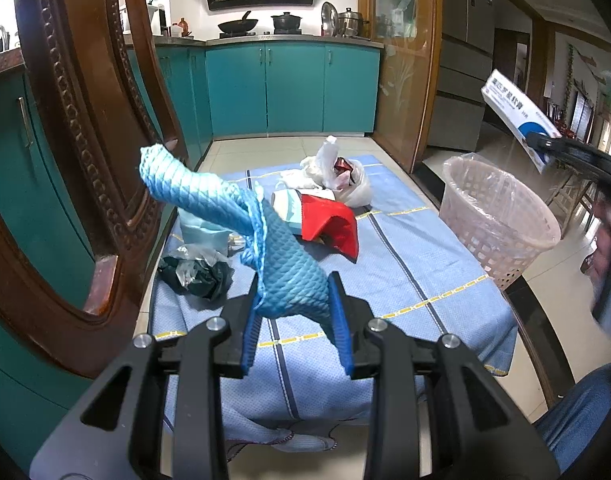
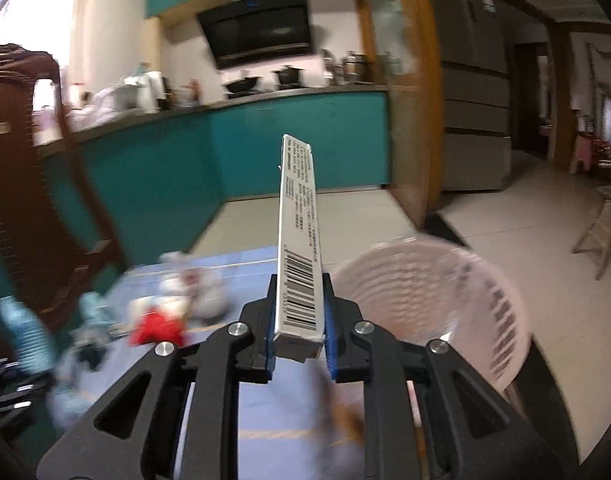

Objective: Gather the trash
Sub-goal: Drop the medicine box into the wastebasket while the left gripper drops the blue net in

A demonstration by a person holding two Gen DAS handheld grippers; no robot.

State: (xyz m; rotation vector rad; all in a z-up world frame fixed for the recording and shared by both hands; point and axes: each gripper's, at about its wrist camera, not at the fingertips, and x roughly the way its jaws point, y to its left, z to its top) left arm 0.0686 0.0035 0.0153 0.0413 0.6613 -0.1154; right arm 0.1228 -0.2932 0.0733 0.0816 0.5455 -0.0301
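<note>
Holding two items at once: left claw clamped on a blue mesh cloth whose free end stands up above the tabletop; right claw clamped on the lower end of a long white carton, barcode face showing, carton pointing up and away. Just beyond the left claw, on the blue tablecloth: crumpled dark plastic, a red wrapper, further back a white plastic bag with scraps in it. Lined waste basket sits at the tabletop's right edge; in the left view the carton hangs above and slightly beyond its rim. Judgement: step in hand is dropping the carton. To do well, bring the carton's lower end over the basket's mouth, tip it downward so its length enters the liner instead of bridging the rim, then part the right fingers. Right view is motion-blurred, so settle first. Cloth likely follows
</note>
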